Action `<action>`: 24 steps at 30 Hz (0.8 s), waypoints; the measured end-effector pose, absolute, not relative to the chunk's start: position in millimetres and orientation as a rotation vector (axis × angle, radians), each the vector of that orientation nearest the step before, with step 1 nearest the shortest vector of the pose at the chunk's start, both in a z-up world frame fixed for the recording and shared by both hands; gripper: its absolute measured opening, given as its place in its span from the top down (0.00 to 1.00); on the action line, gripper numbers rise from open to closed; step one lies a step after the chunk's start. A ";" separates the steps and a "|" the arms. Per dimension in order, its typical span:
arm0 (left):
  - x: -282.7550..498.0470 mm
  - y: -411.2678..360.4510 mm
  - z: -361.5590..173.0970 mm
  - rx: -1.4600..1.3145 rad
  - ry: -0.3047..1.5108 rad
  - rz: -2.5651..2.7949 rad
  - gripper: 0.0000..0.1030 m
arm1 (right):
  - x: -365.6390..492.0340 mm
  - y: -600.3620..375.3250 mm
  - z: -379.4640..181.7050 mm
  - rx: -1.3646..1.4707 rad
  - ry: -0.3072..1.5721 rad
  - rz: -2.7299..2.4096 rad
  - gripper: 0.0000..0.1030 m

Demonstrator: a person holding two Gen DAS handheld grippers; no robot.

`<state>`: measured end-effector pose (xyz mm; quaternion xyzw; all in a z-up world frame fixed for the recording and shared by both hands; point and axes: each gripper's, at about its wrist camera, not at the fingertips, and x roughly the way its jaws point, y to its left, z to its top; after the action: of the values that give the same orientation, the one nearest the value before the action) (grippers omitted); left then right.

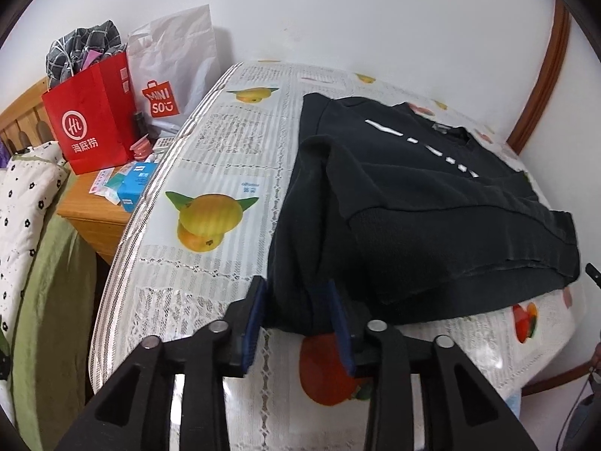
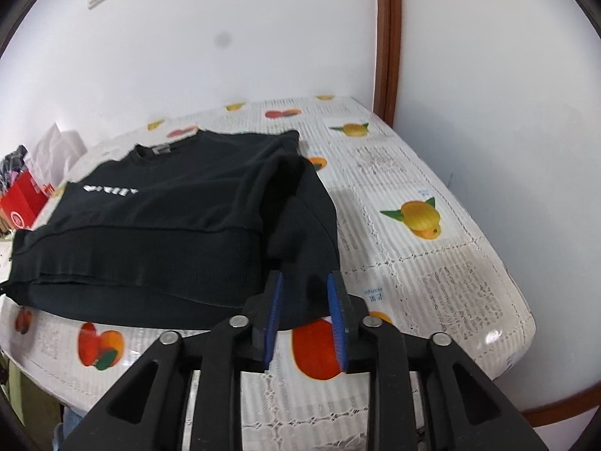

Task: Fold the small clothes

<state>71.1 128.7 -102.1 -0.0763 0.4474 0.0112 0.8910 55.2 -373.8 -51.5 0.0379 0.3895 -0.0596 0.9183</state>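
Fingers on my left gripper (image 1: 298,314) stand partly apart with a bunched corner of the black sweatshirt (image 1: 413,203) between the blue pads; my right gripper (image 2: 304,312) is set the same way on the opposite hem corner. Whether either truly pinches, I cannot tell. The sweatshirt lies mid-frame on the glossy fruit-print tablecloth (image 2: 432,263), thick knit with a ribbed hem. I'd judge both corners should lift evenly, as the slick cloth lets it slide.

White lettering (image 2: 110,189) on black sweatshirt (image 2: 169,206) blurred, unreadable; red bag (image 2: 22,203) cut off.
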 end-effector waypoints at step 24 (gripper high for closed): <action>102.1 119.0 -113.2 -0.329 0.951 -0.200 0.53 | 96.7 -345.6 -88.5 0.198 0.877 -0.023 0.63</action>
<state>102.1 119.0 -113.2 -0.1576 0.4548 -0.0958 0.8713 96.7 -345.6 -88.5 0.0959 0.4241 -0.0109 0.9005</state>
